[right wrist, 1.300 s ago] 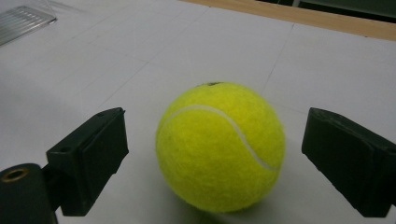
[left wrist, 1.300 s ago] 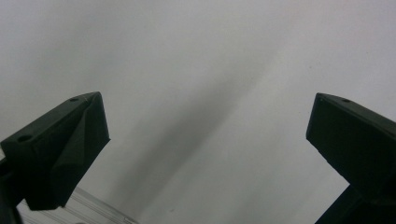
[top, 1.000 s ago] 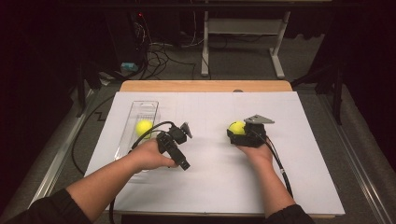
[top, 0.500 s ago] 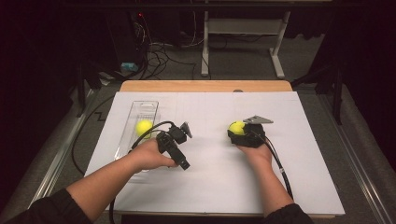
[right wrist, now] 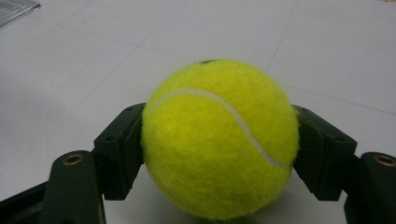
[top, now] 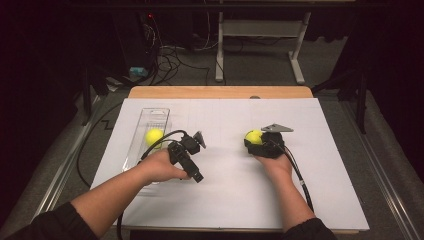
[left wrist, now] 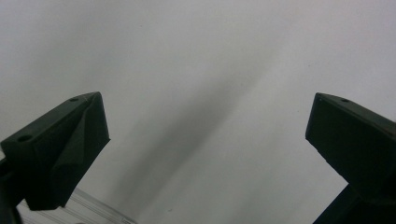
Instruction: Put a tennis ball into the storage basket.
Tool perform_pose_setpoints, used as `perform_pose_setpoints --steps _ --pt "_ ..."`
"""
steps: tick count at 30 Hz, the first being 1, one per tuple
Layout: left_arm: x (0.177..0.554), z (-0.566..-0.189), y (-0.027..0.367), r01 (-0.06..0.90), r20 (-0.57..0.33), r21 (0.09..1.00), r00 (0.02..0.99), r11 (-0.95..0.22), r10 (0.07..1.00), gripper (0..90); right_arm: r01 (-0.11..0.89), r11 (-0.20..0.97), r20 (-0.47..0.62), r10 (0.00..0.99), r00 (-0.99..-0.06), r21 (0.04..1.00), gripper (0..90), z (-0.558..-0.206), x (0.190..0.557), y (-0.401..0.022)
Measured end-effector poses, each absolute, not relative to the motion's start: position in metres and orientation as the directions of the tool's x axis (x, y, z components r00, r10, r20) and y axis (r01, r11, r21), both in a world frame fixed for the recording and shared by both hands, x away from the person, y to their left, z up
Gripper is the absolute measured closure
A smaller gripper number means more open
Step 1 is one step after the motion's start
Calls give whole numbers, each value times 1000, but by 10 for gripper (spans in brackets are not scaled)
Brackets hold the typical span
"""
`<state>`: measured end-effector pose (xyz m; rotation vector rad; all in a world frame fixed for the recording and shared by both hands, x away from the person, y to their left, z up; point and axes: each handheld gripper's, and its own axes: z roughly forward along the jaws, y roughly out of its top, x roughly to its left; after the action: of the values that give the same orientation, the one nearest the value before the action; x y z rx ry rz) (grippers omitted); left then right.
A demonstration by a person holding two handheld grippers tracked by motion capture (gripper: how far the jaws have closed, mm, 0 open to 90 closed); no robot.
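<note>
High view: nothing has shifted since the earlier frames. The left claw (top: 199, 140) rests on the white table (top: 225, 200); just to its left a clear tray (top: 145, 117) holds a ball (top: 153, 136). The right claw (top: 256, 140) grips a second ball (top: 254, 136).

Left gripper view: the jaws stand wide apart over bare table, the tray's edge (left wrist: 98, 210) below them.

Right gripper view: the jaws are clamped on the second ball (right wrist: 219, 137). No writing is legible.
</note>
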<state>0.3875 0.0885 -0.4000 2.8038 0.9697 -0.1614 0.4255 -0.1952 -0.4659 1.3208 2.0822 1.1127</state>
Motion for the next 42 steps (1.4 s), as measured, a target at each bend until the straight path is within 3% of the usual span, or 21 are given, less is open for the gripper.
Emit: perform_pose_setpoints --steps 16,42 --pt "387 -399 87 619 -159 125 784 -775 600 5 503 234 48 873 -485 832 275 -450 406 -198" --pt "386 -400 84 616 -159 113 786 -780 597 5 457 226 39 865 -501 860 275 -448 341 -224"
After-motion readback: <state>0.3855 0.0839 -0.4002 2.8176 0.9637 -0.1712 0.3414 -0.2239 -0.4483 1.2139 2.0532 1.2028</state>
